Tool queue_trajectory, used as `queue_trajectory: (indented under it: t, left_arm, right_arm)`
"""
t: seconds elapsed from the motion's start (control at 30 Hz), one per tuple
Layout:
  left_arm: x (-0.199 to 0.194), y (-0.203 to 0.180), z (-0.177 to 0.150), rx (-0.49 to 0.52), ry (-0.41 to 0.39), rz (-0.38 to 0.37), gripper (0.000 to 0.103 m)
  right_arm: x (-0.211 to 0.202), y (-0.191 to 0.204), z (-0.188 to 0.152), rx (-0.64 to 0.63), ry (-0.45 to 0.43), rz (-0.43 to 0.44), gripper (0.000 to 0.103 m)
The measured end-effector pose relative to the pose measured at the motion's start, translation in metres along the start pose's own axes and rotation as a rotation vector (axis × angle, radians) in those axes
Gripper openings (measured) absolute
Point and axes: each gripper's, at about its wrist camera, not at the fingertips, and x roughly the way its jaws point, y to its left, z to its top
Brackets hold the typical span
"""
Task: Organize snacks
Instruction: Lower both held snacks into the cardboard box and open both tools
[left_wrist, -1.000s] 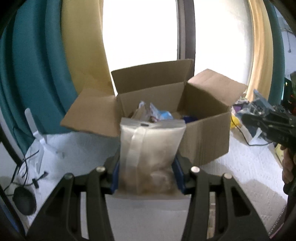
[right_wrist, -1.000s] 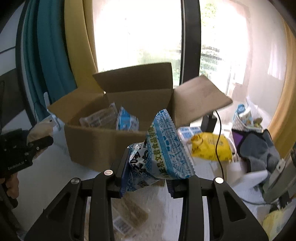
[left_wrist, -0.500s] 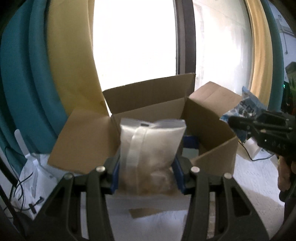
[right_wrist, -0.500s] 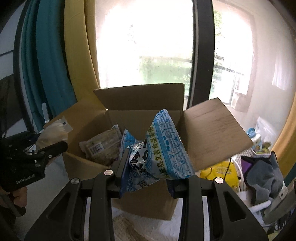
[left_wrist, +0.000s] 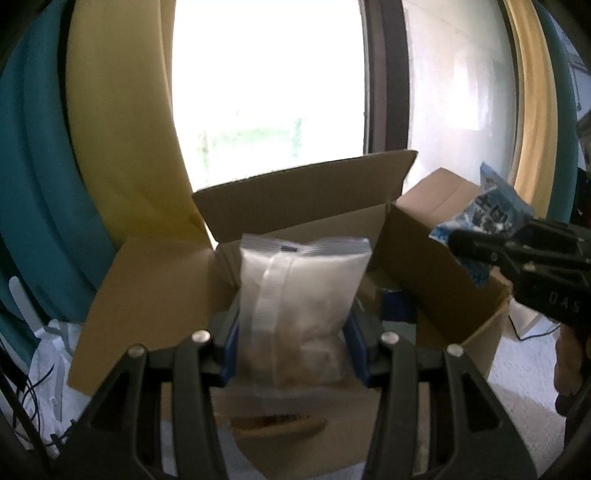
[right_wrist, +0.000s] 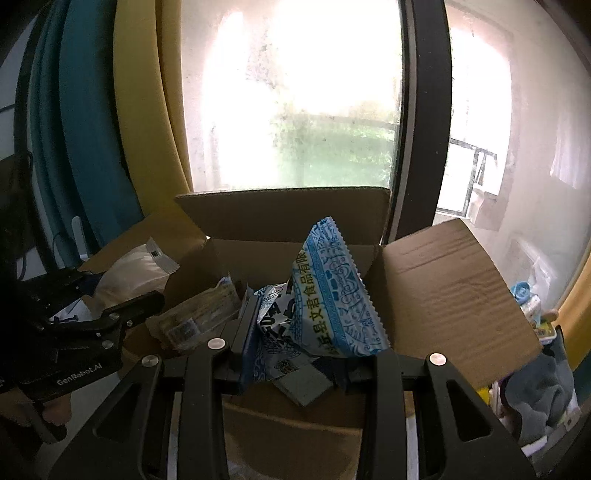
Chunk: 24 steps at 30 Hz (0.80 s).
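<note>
Now both grippers are over an open cardboard box (left_wrist: 306, 206), and each one carries a snack. In the left wrist view, the left gripper (left_wrist: 293, 341) sits at the lower centre of the frame. Its jaws are partly closed and its blue pads (left_wrist: 229, 347) press on both sides of a clear plastic bag (left_wrist: 301, 306) with pale brownish food inside. The bag stands upright between the fingers, and its sealed top edge reaches up in front of the back flap of the box. At the right edge of this frame the right gripper (left_wrist: 461, 242) comes in from the side with a blue and white packet (left_wrist: 491, 214), above the right flap of the box.

In the right wrist view, the right gripper (right_wrist: 299, 358) is at the lower centre, with the jaws closed tight on the blue and white packet (right_wrist: 328, 299). The packet is crumpled at the bottom, and its zigzag edge points to the upper part of the frame. Behind it, inside the box (right_wrist: 280, 214), another clear packet (right_wrist: 199, 314) with a barcode label lies at the left. The left gripper (right_wrist: 147, 299) with its clear bag (right_wrist: 129, 273) shows at the left side of the frame, over the left flap. Behind the box stands a bright window (right_wrist: 295, 92) with yellow and teal curtains (right_wrist: 92, 147) at the left.
</note>
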Motion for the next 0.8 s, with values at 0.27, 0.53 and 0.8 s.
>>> queue_trajectory:
  t: [0.27, 0.53, 0.8]
  left_arm:
    - [0.019, 0.008, 0.006, -0.057, 0.033, 0.001, 0.051]
    - [0.015, 0.01, 0.007, -0.089, 0.004, 0.017, 0.08]
    - [-0.006, 0.014, 0.007, -0.106, -0.031, 0.022, 0.093]
  right_arm:
    - [0.019, -0.004, 0.01, 0.002, 0.008, -0.001, 0.036]
    - [0.032, -0.007, 0.018, 0.032, 0.011, -0.026, 0.06]
    - [0.02, -0.006, 0.013, 0.046, -0.012, -0.043, 0.083]
